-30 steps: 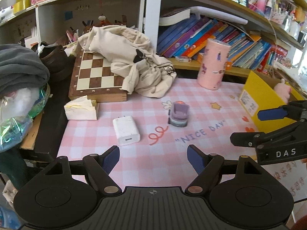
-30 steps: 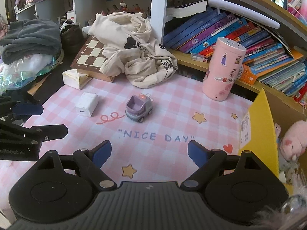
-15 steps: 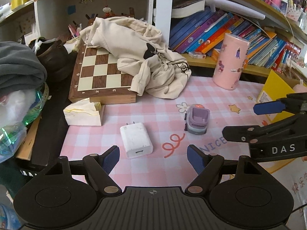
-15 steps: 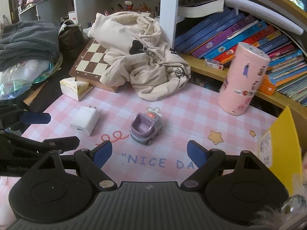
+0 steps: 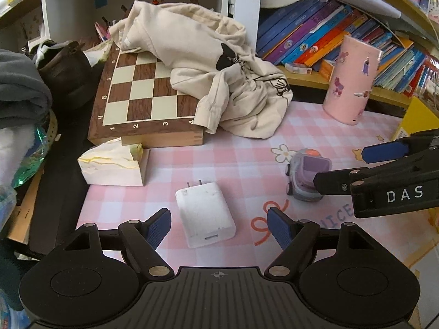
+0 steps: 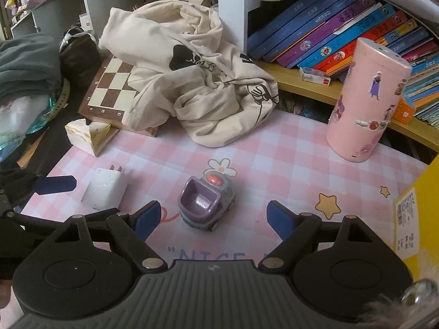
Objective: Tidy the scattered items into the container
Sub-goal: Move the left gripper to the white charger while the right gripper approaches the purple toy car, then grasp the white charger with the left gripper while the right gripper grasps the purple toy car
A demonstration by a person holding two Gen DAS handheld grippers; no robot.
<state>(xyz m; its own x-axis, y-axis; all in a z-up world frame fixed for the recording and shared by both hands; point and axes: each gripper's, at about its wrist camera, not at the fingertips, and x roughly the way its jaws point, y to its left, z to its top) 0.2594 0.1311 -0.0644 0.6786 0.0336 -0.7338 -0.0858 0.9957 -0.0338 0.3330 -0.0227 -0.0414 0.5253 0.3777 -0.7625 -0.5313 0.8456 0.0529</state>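
- Holding your left gripper (image 5: 219, 224) wide open, you have the white rectangular plastic charger (image 5: 205, 213) at its 12 o'clock
- Your right gripper (image 6: 212, 216) gapes empty; the small purple plastic toy car (image 6: 206, 203) sits at 12 o'clock

Desk's covered by a pink checked mat (image 6: 274, 148) with "NICE DAY" on it. Sitting on it: white charger (image 5: 205, 213), purple toy car (image 6: 207, 203), pink sticker-covered cylinder (image 6: 365, 104), cream hoodie (image 6: 197, 82) spilling off a chessboard (image 5: 140, 98), wedge-shaped tissue box (image 5: 112, 164).
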